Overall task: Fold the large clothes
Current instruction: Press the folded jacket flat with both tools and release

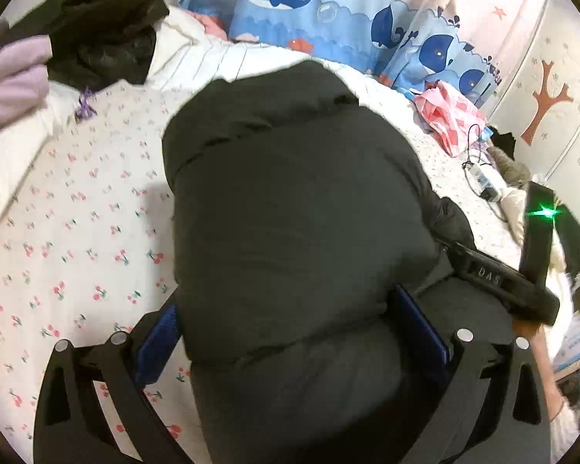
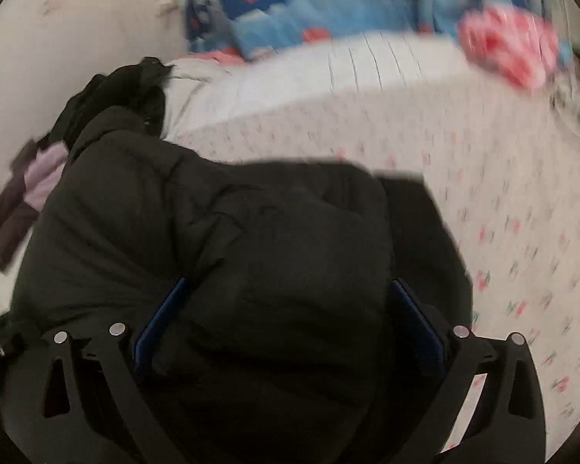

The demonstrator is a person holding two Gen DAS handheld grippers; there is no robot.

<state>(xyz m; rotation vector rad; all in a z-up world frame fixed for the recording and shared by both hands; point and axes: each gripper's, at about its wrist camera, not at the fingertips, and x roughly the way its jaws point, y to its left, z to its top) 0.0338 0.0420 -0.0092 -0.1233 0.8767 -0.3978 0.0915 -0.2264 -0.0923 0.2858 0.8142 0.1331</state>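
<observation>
Both grippers, left (image 1: 290,328) and right (image 2: 286,321), clamp a puffy black jacket (image 1: 301,193) that fills mid-frame over the cherry-print bedsheet (image 1: 77,212). Dark clothes (image 1: 108,34) lie upper left, a whale-print curtain (image 1: 328,4) along the top; "DAS" shows on the right gripper's body at right.

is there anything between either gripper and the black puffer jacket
Nothing visible. The black puffer jacket bulges directly between the blue pads of the left gripper, and the right gripper also has it between its fingers, over the cherry-print bedsheet.
</observation>
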